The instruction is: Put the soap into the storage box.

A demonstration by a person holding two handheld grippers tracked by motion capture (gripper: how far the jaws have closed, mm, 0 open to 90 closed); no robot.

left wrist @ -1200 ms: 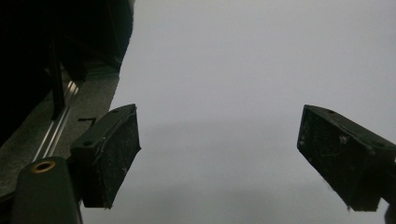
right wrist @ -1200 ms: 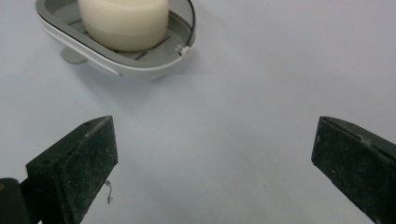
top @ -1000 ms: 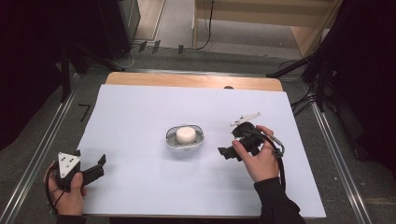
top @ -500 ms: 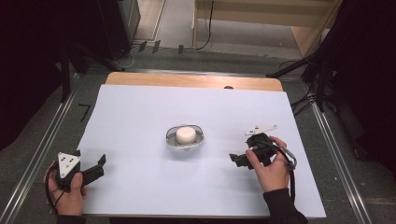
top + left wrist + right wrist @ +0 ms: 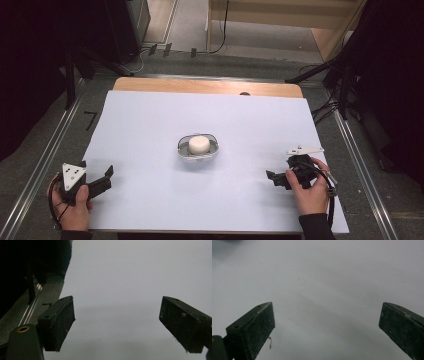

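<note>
White worktop [image 5: 150, 125] with no readable writing, small bowl [image 5: 198, 148] holding a white round piece [image 5: 200, 144] at centre, left hand-held gripper [image 5: 102, 180] near left, right hand-held gripper [image 5: 274, 177] near right, both with jaws apart, nothing between them.

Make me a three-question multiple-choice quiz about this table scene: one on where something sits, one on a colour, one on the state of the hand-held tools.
1. Where is the small bowl?
A. near the middle of the white sheet
B. at the far left corner
C. on the floor

2. What colour is the round thing in the bowl?
A. red
B. white
C. green

3. How do the jaws of the right gripper stand?
A. shut on the bowl
B. shut empty
C. wide apart, empty

Answers:
1 A, the high view shows it central.
2 B, it looks white.
3 C, bare sheet shows between them.
</note>
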